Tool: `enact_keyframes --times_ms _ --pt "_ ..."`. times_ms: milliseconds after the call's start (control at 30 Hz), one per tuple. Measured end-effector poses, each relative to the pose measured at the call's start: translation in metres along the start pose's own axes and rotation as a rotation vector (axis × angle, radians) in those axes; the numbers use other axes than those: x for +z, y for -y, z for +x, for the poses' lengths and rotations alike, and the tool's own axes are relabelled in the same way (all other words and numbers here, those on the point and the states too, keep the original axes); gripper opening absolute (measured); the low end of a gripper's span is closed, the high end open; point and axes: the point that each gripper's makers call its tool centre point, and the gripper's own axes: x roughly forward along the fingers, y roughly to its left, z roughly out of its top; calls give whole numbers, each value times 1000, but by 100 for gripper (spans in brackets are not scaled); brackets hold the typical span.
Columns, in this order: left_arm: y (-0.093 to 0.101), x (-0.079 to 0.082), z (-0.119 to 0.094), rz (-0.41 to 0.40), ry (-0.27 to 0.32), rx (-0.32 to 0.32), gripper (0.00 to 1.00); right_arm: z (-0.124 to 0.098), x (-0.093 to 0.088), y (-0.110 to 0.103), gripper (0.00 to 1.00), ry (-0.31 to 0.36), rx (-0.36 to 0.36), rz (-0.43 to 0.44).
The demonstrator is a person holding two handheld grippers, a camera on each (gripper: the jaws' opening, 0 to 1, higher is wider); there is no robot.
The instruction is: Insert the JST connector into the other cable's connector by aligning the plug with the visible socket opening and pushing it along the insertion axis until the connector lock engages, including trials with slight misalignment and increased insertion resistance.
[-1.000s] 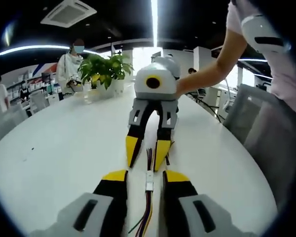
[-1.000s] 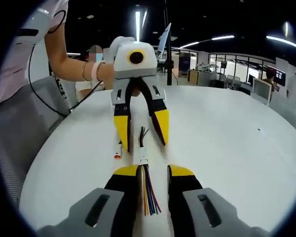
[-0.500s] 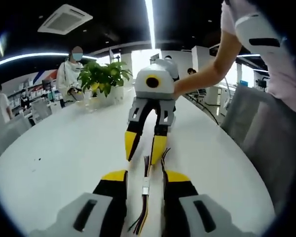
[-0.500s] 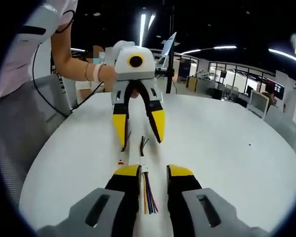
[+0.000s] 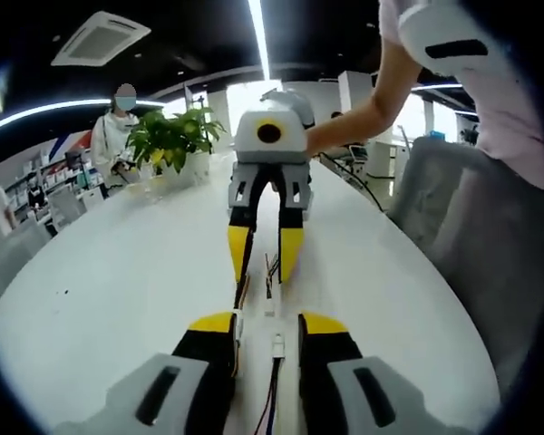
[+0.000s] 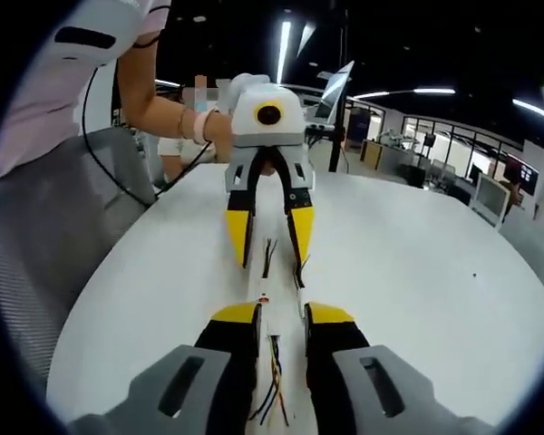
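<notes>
**Two grippers faced each other over the cables on the white table**

In the left gripper view, at 9 o'clock, we saw the white table (image 5: 100, 272) stretch away; toward 11 o'clock a potted plant (image 5: 170, 136) stood on it with a person (image 5: 111, 127) behind. At 6 o'clock the left gripper (image 5: 267, 324) held its yellow-tipped jaws apart, a white JST connector (image 5: 277, 344) with coloured wires lying between them, unclamped as far as we could tell. At the centre the right gripper (image 5: 264, 256) pointed back at us, a second connector (image 5: 270, 306) just below its tips.

In the right gripper view, a grey chair (image 6: 63, 227) filled 9 o'clock. At 6 o'clock the right gripper (image 6: 281, 313) had its jaws parted around a cable's wires (image 6: 274, 385). At the centre the left gripper (image 6: 270, 237) hung with jaws apart, dark wires (image 6: 268, 254) between them.
</notes>
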Motion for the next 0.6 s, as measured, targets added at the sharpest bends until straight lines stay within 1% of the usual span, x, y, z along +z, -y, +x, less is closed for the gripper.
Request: enact_keyframes --times_ms 167,267,333,467,600 --pt "1 -10 0 -21 -1 5 20 1 -8 -3 16 -4 3 39" --pt "2 -13 0 -30 4 8 19 2 -11 -4 15 1 2 51" --pt "0 -17 1 -40 12 21 17 3 -15 -3 15 -3 -2 61" --pt "4 -20 6 -48 10 22 14 5 -19 -3 14 -9 1 70" --pt "5 -24 9 -63 6 18 14 8 -23 -3 13 -11 5 77"
